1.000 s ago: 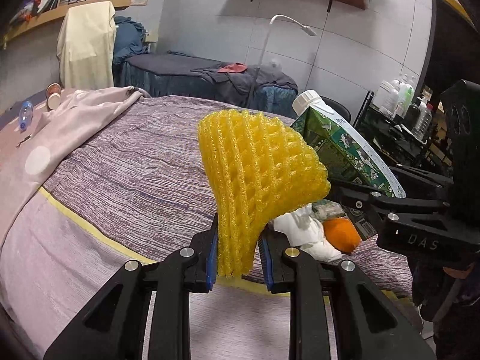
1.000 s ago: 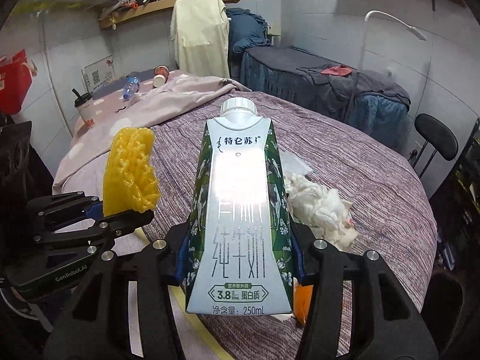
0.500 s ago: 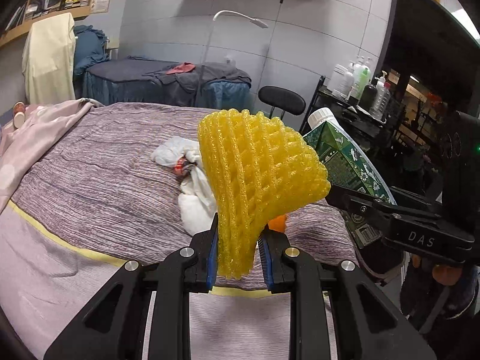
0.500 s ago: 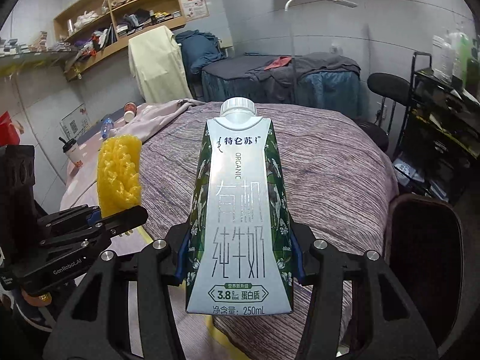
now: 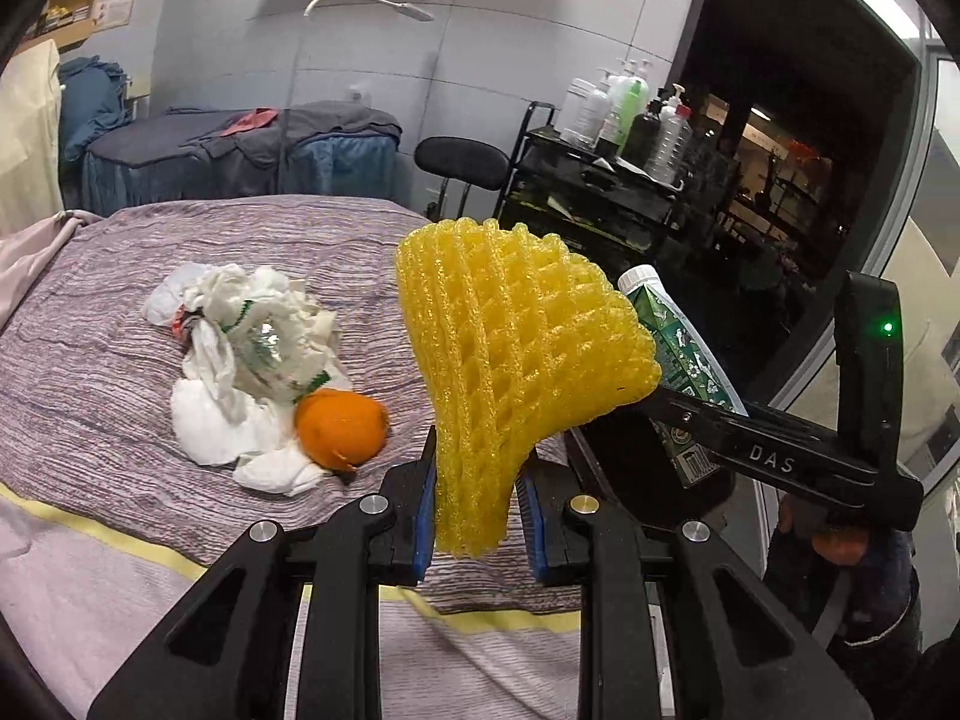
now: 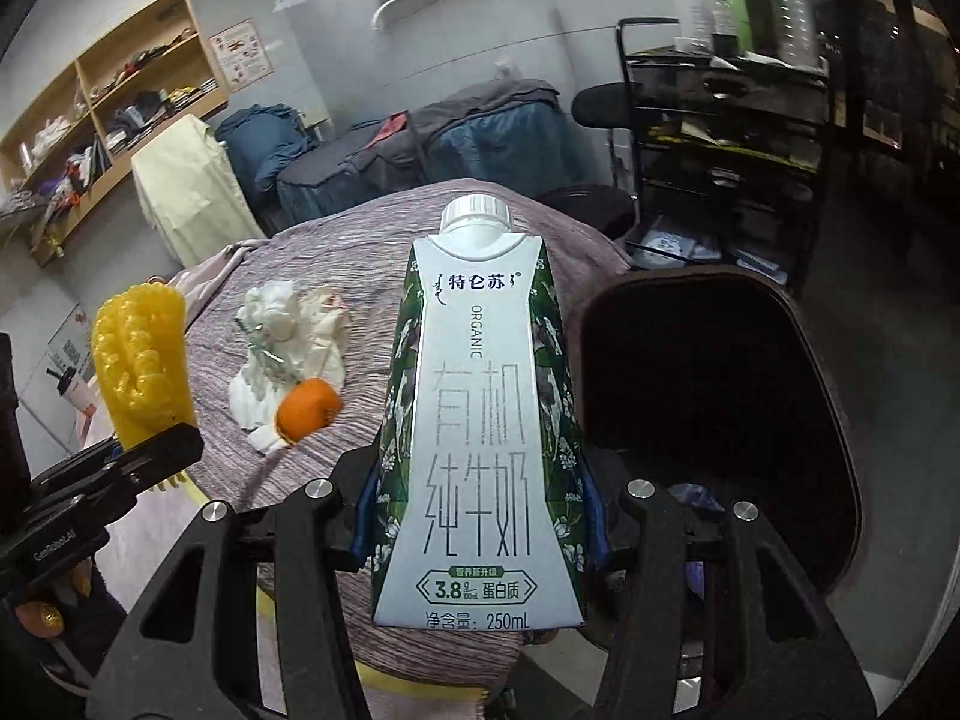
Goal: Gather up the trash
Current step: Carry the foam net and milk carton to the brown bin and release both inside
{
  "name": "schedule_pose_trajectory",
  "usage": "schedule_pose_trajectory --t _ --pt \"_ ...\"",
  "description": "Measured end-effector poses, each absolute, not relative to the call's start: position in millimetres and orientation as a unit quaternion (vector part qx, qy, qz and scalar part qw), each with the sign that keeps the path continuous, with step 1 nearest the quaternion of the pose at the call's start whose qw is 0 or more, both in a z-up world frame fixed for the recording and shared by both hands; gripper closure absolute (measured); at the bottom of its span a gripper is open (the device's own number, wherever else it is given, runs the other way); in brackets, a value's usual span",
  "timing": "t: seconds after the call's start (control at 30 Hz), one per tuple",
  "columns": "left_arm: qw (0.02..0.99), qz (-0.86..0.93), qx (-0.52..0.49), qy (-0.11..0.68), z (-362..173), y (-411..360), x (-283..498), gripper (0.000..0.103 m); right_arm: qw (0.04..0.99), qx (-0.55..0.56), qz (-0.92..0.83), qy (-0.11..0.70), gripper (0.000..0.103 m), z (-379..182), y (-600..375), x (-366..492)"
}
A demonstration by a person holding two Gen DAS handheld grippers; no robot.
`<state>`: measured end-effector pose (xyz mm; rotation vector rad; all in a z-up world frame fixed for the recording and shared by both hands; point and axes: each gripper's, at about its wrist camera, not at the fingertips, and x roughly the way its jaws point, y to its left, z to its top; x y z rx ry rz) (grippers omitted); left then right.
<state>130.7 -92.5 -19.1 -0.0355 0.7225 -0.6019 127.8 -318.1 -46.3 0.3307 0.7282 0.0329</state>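
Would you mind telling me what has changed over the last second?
Both grippers swung sideways across the bed toward the dark bin, which was out of sight before. Nothing was taken or released: the left gripper still clamps the yellow foam net, the right gripper the milk carton.

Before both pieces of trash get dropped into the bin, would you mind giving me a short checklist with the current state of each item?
1. Left hand-held gripper shut on the yellow foam net: ok.
2. Right hand-held gripper shut on the milk carton: ok.
3. Carton cap on: ok.
4. Bin mouth open and unobstructed: ok.
5. Carton over the bin mouth: not ok, it sits beside it.
6. Bed cleared: not ok, orange peel and crumpled tissues remain.
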Motion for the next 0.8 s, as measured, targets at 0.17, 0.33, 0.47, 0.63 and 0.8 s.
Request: schedule_pose_trajectory --t 0.17,0.33,0.47,0.63,0.8 --pt "0.881 -0.313 -0.006 0.356 -23.7 -121.3 127.0 0.08 0.913 0.185 -0.031 0.363 0.052 -65.6 -356.5 117.2" --pt "0.871 -0.33 0.006 0.364 -26.6 -144.7 127.3 0.08 0.906 0.201 -0.061 0.368 0.052 -79.7 -386.3 113.9" --pt "0.865 -0.341 0.012 0.367 -27.4 -160.0 127.2 0.08 0.9 0.21 -0.075 0.376 0.052 -90.1 -401.9 113.1" --pt "0.859 -0.353 0.022 0.371 -28.9 -177.2 126.9 0.08 0.89 0.219 -0.088 0.39 0.052 -104.6 -416.0 119.1" --pt "0.852 -0.362 0.03 0.377 -30.1 -189.6 126.6 0.08 0.878 0.223 -0.1 0.411 0.052 -121.4 -423.0 133.3"
